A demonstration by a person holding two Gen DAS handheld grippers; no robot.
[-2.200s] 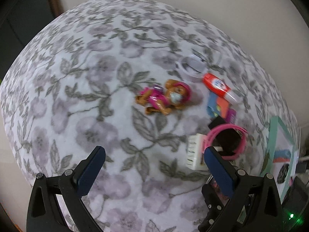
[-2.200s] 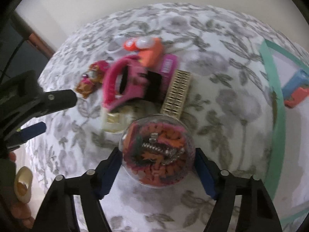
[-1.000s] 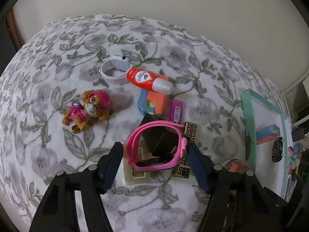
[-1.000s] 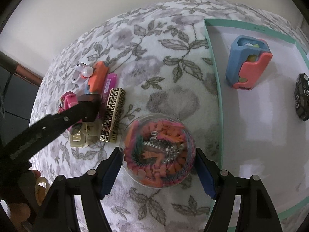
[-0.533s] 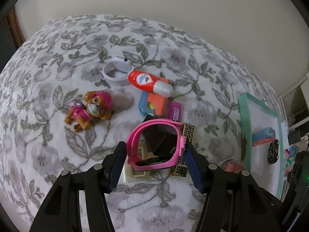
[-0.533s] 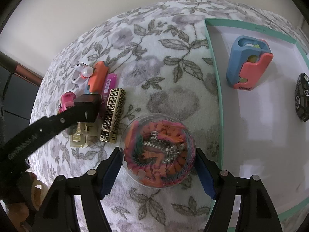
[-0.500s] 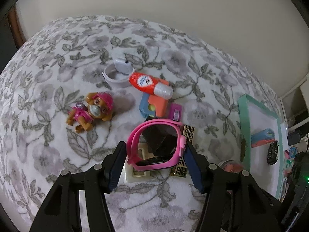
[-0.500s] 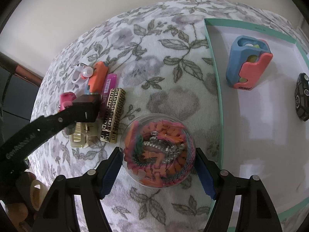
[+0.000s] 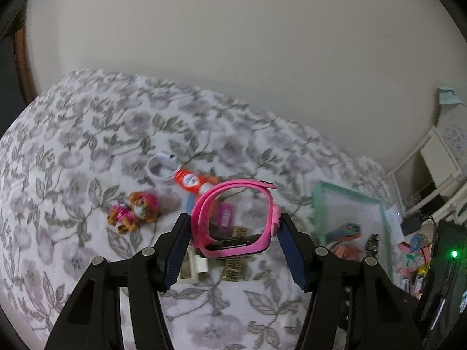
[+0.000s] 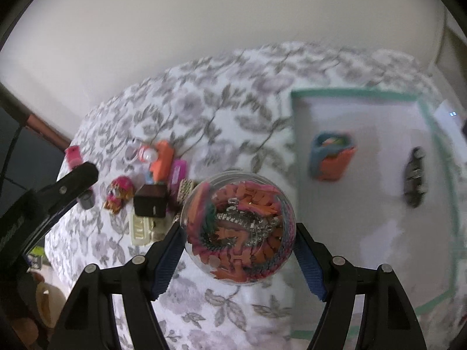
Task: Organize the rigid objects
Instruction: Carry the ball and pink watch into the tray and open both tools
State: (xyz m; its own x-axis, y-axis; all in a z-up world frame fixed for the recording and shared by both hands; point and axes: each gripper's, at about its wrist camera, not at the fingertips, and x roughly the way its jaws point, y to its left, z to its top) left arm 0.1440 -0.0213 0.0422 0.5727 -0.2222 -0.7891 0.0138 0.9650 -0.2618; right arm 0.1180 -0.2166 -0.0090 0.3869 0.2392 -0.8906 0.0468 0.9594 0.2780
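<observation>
Pinching the pink watch [image 9: 236, 221] across its springy, light strap loop, the left gripper [image 9: 232, 250] risks squashing it, while the right gripper [image 10: 238, 255] clamps a smooth, slippery clear ball [image 10: 238, 227] at its widest, both above the bed [image 9: 73, 175].

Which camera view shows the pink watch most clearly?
The left wrist view: the pink watch sits centred between the left gripper jaws, its strap loop fully visible. In the right wrist view only a pink bit appears behind the other gripper's finger.

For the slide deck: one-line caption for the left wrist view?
Left gripper holding a pink watch above the floral bedspread.
</observation>
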